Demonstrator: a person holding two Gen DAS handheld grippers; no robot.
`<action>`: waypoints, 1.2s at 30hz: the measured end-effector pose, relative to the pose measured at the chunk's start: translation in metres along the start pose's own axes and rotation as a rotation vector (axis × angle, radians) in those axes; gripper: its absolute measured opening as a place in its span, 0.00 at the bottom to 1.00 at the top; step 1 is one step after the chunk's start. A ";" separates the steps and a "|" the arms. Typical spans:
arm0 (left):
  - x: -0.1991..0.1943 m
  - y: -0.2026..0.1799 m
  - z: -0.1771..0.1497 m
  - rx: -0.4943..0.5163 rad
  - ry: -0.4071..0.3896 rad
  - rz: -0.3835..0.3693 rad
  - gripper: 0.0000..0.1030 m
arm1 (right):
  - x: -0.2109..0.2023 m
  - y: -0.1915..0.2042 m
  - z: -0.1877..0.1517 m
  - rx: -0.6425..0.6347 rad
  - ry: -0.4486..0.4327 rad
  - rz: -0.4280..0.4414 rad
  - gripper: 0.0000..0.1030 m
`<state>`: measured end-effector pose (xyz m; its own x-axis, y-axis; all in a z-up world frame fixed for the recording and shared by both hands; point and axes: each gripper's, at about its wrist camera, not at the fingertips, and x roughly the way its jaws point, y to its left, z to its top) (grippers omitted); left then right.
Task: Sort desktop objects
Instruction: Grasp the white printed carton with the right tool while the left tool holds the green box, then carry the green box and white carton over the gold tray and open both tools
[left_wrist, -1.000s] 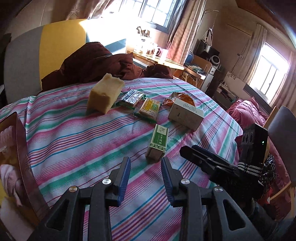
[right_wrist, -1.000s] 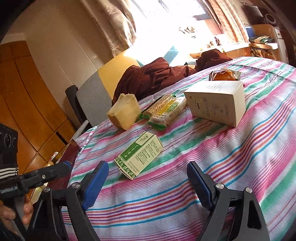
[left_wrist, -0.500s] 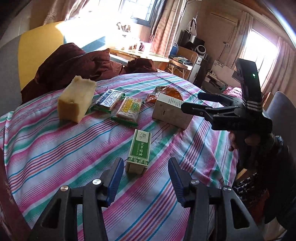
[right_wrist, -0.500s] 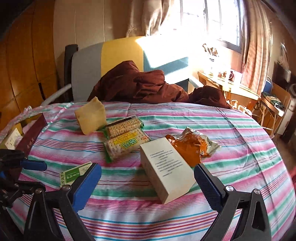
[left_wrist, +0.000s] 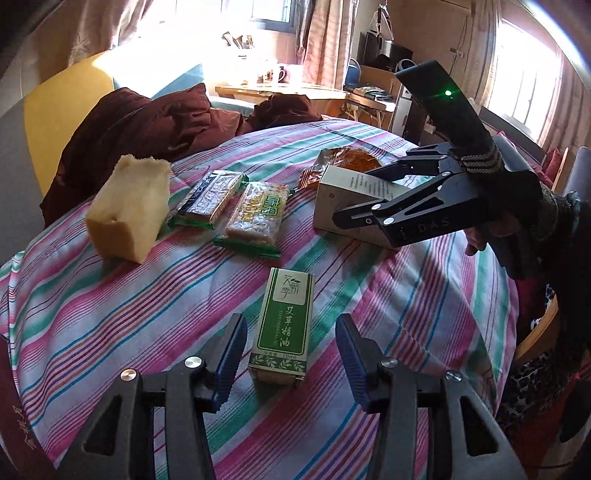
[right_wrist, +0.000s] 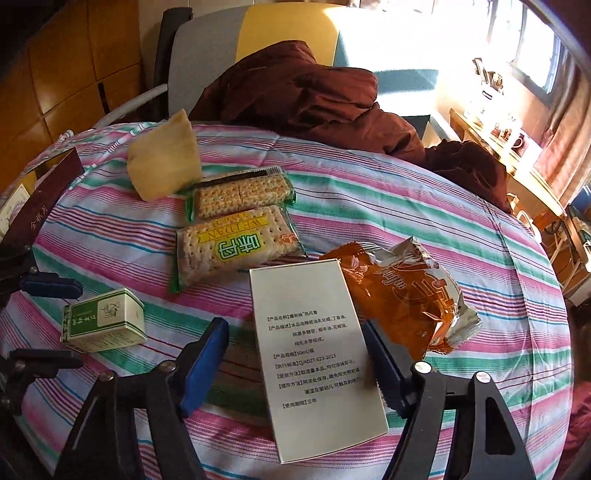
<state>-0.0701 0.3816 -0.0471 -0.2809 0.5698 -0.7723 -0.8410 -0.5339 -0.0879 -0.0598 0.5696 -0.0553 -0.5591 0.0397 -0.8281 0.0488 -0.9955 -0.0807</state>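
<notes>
A small green box (left_wrist: 282, 325) lies on the striped tablecloth (left_wrist: 110, 314), between the blue pads of my open left gripper (left_wrist: 290, 328) without being squeezed. The same green box (right_wrist: 103, 321) shows at the left of the right wrist view, flanked by the left gripper (right_wrist: 79, 324). My right gripper (right_wrist: 295, 328) is open and straddles a white printed box (right_wrist: 314, 354); its right pad sits close against the box's edge. From the left wrist view, the right gripper (left_wrist: 369, 214) reaches over that white box (left_wrist: 332, 206).
Behind lie two cracker packs (right_wrist: 236, 251) (right_wrist: 240, 192), an orange snack packet (right_wrist: 406, 295) touching the white box, and a yellow sponge block (right_wrist: 166, 162). A dark red garment (left_wrist: 147, 129) is heaped at the far edge. A brown box (right_wrist: 48, 192) stands at the left rim.
The left gripper moved forward until its pads flank the green box. The right gripper swung away from the green box and came down around the white box.
</notes>
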 end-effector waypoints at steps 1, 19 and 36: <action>0.004 0.001 0.000 -0.011 0.016 -0.008 0.49 | 0.002 0.000 -0.002 0.001 0.007 0.007 0.56; 0.013 0.008 0.001 -0.078 0.046 -0.063 0.49 | 0.015 0.008 -0.003 -0.003 0.056 0.049 0.64; 0.013 0.005 -0.008 -0.093 0.033 0.007 0.31 | 0.017 0.014 -0.004 -0.029 0.051 -0.003 0.50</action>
<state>-0.0745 0.3815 -0.0629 -0.2700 0.5460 -0.7931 -0.7920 -0.5943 -0.1395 -0.0649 0.5562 -0.0730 -0.5168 0.0482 -0.8547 0.0713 -0.9925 -0.0991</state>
